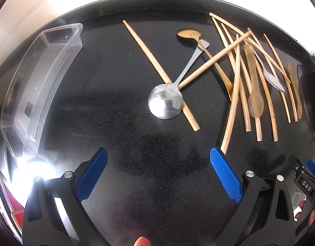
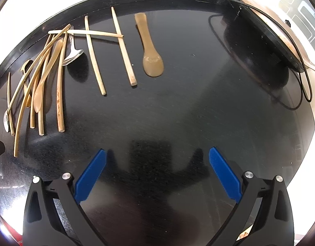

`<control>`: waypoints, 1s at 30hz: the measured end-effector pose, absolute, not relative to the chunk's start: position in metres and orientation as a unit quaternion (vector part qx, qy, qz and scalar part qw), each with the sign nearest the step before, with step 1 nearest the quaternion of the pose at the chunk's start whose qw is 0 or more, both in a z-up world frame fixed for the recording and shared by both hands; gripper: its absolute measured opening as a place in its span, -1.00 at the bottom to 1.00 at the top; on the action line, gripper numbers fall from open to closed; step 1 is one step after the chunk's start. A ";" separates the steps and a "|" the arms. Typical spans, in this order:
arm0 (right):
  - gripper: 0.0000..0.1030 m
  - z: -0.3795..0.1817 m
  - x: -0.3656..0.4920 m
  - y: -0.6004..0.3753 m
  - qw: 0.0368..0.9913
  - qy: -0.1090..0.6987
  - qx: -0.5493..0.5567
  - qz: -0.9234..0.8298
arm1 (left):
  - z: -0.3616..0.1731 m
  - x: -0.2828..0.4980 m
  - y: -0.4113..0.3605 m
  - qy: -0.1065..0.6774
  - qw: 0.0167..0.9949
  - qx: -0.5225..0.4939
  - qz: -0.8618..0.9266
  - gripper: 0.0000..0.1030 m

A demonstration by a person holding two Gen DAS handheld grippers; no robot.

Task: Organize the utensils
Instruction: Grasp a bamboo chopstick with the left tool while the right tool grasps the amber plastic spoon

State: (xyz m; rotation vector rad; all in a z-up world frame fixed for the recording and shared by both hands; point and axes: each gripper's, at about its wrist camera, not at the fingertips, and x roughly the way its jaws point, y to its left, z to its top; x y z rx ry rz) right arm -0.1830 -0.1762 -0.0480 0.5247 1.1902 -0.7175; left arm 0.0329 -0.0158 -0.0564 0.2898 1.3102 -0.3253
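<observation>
While both grippers hang open above a dark table [image 1: 120, 94], nothing is held in either. In the left wrist view the left gripper [image 1: 158, 176] spreads its blue pads [image 1: 91, 176] wide at 6 o'clock, and a clear bin [image 1: 42, 78] stands at 9 o'clock by the table's left edge. A steel spoon [image 1: 165, 104] lies near centre, bowl toward the camera, resting across one chopstick [image 1: 159, 73] that runs from 12 toward 5 o'clock; a second chopstick [image 1: 214, 60] touches the spoon's neck and slants up to 2 o'clock. A gold spoon [image 1: 188, 33] lies at 1 o'clock near the far edge.

The main pile sits at 3 o'clock: roughly eight or nine chopsticks [image 1: 268, 86], crossed and overlapping so an exact count cannot be made, with a tan spoon [image 1: 254, 94] and a small steel spoon [image 1: 274, 82] lying on them.

The right wrist view shows the right gripper [image 2: 157, 174] with its fingers apart at 6 o'clock. A second tan spoon [image 2: 150, 49] lies alone at 12 o'clock, two chopsticks [image 2: 123, 47] just left of it, a third laid across their far ends. The pile [image 2: 44, 78] fills 9 to 10 o'clock. A black round object [image 2: 266, 45] with a cable [image 2: 305, 86] sits at 2 o'clock on the right edge. Bare tabletop spans the middle, between each gripper and the utensils.
</observation>
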 end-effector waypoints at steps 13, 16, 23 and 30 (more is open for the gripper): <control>0.89 -0.055 -0.200 -0.191 0.728 0.538 0.253 -0.341 | -0.056 0.028 -0.042 0.604 0.765 0.148 -0.166 0.88; 0.89 -0.056 -0.201 -0.194 0.728 0.538 0.253 -0.343 | -0.057 0.030 -0.045 0.603 0.765 0.150 -0.168 0.88; 0.89 -0.055 -0.196 -0.206 0.726 0.534 0.256 -0.350 | -0.053 0.046 -0.045 0.598 0.773 0.135 -0.164 0.88; 0.89 -0.033 -0.163 -0.240 0.750 0.509 0.213 -0.364 | -0.047 0.100 -0.027 0.584 0.797 0.103 -0.115 0.88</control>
